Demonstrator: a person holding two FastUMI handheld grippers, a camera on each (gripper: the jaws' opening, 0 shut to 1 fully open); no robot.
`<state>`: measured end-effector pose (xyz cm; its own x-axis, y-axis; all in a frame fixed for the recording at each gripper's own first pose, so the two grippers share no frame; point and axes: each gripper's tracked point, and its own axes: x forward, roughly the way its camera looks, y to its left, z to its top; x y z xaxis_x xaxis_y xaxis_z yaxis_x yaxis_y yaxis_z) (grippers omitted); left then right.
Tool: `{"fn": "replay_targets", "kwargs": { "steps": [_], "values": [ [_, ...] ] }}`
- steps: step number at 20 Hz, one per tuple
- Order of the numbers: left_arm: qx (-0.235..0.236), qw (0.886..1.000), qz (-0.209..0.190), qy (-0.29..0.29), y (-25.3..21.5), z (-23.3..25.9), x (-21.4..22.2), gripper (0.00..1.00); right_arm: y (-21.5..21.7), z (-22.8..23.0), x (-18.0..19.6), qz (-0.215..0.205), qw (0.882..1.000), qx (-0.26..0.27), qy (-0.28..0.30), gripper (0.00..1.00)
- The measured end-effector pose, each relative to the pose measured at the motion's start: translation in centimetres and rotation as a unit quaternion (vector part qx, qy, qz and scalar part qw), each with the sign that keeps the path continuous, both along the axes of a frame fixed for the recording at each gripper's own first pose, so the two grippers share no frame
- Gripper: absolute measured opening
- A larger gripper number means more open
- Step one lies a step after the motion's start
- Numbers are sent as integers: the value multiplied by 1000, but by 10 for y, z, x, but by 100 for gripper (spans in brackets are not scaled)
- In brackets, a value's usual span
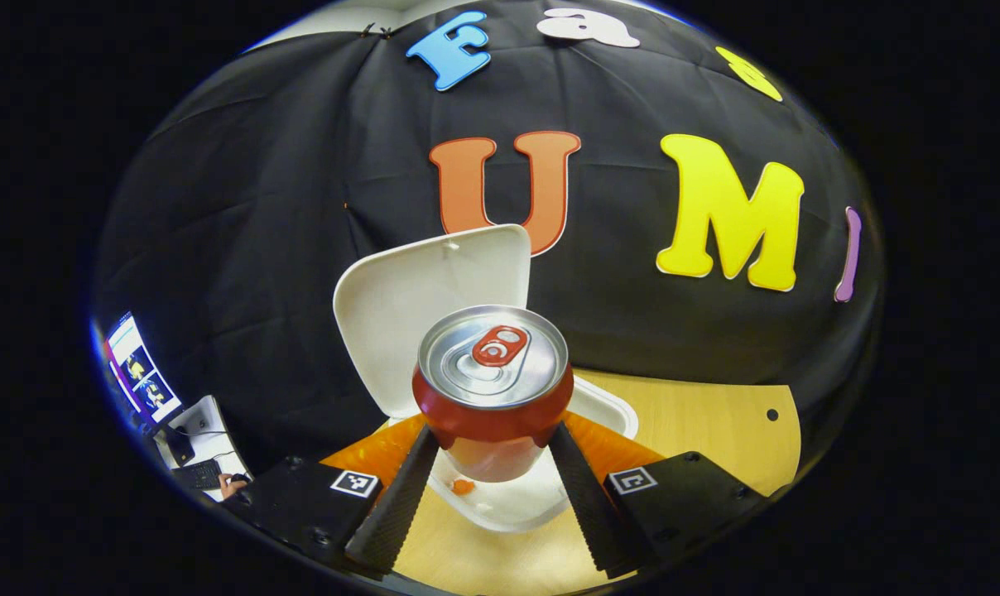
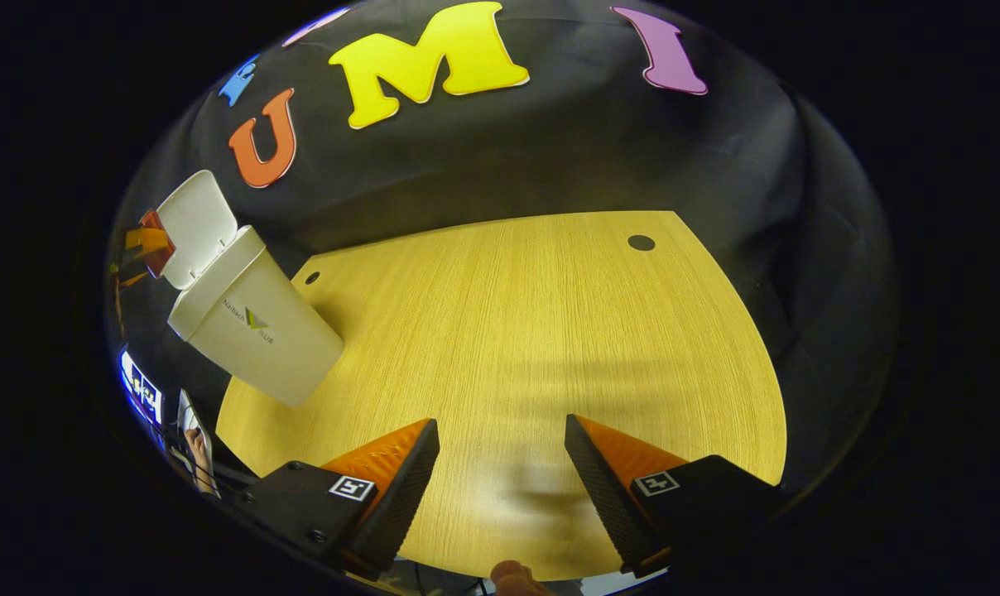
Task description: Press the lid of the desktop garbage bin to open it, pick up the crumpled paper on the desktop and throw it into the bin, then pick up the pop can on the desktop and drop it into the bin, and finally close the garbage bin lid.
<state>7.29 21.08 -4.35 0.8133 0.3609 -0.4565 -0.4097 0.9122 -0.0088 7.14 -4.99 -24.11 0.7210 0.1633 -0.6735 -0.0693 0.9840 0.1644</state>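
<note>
The left gripper (image 1: 493,463) squeezed the pop can (image 1: 493,389) by its smooth, slippery sides, just over the open bin (image 1: 516,505), and it looked light and easy to dent, while the right gripper (image 2: 502,463) hung open.

The pop can (image 1: 493,389) hides the bin's (image 1: 516,497) inside.

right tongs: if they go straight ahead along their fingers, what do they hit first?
Likely the bare wooden tabletop: the right tongs are open, holding nothing, and angled down at it. Beyond that comes the booth's black cloth wall. The white bin stands well off to the side, out of that line. Depth is uncertain.
</note>
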Motion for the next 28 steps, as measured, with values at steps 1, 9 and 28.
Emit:
{"fn": "replay_targets", "kwargs": {
  "steps": [1,9,28],
  "values": [
    [-6,1000,1,7,3,-8,8,86,0,-1,0,-4,1000,-2,2,97],
    [-83,996,-17,40,-8,-53,43,87,0,-7,-4,-13,999,-26,13,97],
    [54,998,-22,-27,-18,83,28,94,31,-19,-6,30,999,-11,10,97]
  ]
}}
